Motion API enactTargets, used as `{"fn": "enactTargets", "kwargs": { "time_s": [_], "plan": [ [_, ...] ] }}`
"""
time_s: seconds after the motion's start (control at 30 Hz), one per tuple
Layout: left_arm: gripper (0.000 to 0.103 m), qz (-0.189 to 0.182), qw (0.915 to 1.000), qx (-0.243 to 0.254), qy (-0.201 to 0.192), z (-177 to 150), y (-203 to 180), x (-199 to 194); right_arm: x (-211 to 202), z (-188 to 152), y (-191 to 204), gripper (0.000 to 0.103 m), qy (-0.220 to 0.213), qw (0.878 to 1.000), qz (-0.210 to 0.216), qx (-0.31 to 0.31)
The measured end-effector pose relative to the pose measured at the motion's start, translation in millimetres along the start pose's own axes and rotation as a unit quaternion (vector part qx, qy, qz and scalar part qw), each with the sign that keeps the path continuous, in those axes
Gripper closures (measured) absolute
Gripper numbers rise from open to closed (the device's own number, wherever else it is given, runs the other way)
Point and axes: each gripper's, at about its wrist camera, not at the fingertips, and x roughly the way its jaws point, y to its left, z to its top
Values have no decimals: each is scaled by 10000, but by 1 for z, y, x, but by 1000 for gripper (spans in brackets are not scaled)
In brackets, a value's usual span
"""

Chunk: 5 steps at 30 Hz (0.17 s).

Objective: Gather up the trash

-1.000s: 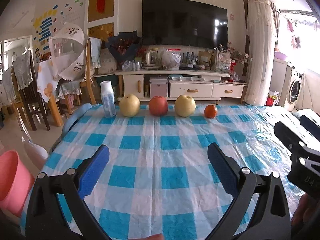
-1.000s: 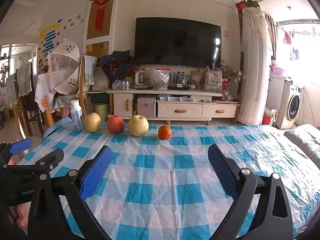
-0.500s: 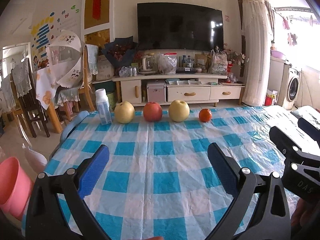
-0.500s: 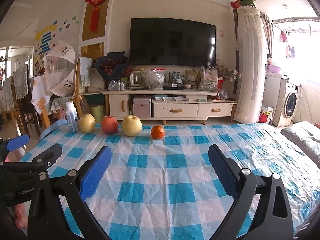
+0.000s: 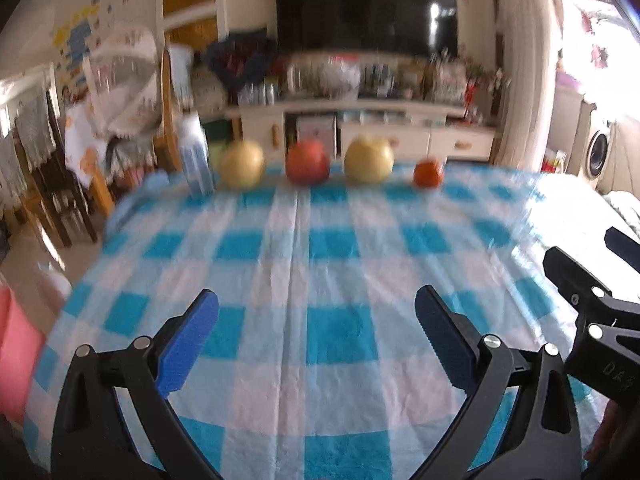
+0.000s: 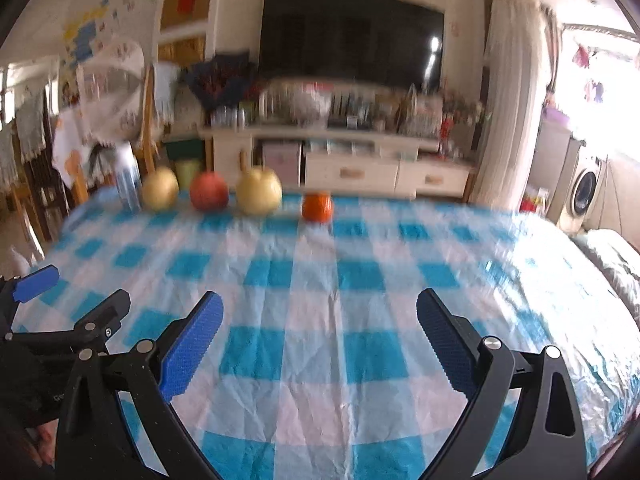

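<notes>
Both tongs, left (image 5: 316, 332) and right (image 6: 320, 332), wide open and empty above the surface (image 5: 340, 332); bottle (image 5: 196, 156), likely the trash, stands far-left beside the fruit, so we'd approach level, fingers straddling it.

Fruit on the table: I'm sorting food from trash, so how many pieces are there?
4, in a row at the far edge: yellow pear, red apple, second yellow pear, small orange. Nothing seems hidden.

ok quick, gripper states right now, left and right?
Left gripper: open, holding nothing, over the checked tablecloth.
Right gripper: open, holding nothing, also over the cloth.
</notes>
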Motion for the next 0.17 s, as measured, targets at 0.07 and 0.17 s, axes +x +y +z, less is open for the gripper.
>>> {"fn": "enactTargets", "kwargs": {
  "time_s": [0.07,0.17],
  "plan": [
    [4,-108,9990,-82,427,-7,2,23,22,-7,2,7,431,9991,-23,5],
    [4,-94,9957,-148,907,-15,3,50,54,-20,4,7,1066,9942,-107,42]
  ]
}}
